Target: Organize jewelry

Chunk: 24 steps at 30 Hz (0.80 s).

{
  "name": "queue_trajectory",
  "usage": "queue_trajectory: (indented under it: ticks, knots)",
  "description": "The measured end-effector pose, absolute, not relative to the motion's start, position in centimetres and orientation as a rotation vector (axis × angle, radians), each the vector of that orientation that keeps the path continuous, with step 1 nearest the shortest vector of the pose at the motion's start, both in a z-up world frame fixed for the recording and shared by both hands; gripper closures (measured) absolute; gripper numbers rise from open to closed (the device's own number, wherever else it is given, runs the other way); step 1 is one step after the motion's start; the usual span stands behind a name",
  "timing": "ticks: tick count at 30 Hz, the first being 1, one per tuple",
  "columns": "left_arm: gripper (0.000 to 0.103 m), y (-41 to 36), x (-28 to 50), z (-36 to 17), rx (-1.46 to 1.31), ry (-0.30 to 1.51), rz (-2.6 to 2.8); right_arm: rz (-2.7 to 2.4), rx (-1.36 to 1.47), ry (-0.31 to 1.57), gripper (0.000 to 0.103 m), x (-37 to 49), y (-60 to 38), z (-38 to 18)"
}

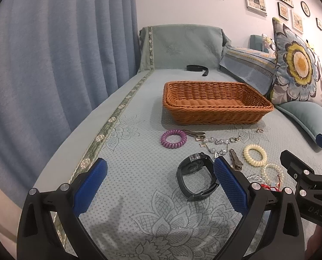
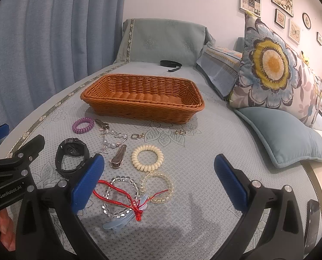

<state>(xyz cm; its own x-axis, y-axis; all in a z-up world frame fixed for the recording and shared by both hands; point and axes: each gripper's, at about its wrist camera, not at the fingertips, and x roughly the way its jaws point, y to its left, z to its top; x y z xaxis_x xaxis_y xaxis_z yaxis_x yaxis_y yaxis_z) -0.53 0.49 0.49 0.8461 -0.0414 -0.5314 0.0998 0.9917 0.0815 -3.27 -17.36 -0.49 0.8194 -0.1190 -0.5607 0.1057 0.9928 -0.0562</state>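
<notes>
A brown wicker basket (image 1: 217, 103) (image 2: 142, 99) stands empty on the sofa seat. In front of it lie a purple coil hair tie (image 1: 173, 139) (image 2: 83, 125), a black watch (image 1: 196, 176) (image 2: 72, 157), a cream coil hair tie (image 1: 255, 154) (image 2: 147, 157), a crystal bead chain (image 1: 217, 145) (image 2: 112, 139), metal hair clips (image 2: 118, 159), clear bead bracelets (image 2: 120, 196) and a red cord (image 2: 126, 201). My left gripper (image 1: 161, 186) is open, low over the seat, the watch just inside its right finger. My right gripper (image 2: 158, 184) is open over the bracelets and cord.
A black strap (image 1: 197, 68) (image 2: 171, 64) lies behind the basket. A floral pillow (image 2: 273, 69) and a teal cushion (image 2: 284, 134) sit at the right. Blue curtains (image 1: 52, 65) hang at the left. A light blue claw clip (image 2: 124, 218) lies under the red cord.
</notes>
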Motion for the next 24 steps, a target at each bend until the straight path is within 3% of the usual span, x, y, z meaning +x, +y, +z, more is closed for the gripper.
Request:
queue_trajectory:
  ticks: [10, 24]
  knots:
    - [0.008, 0.2, -1.7, 0.8, 0.103, 0.400, -0.033, -0.115, -0.019, 0.441, 0.006, -4.7, -17.2, -0.2]
    - [0.008, 0.2, -2.1, 0.3, 0.074, 0.333, -0.009, -0.132, 0.002, 0.325, 0.006, -5.6, -17.4, 0.0]
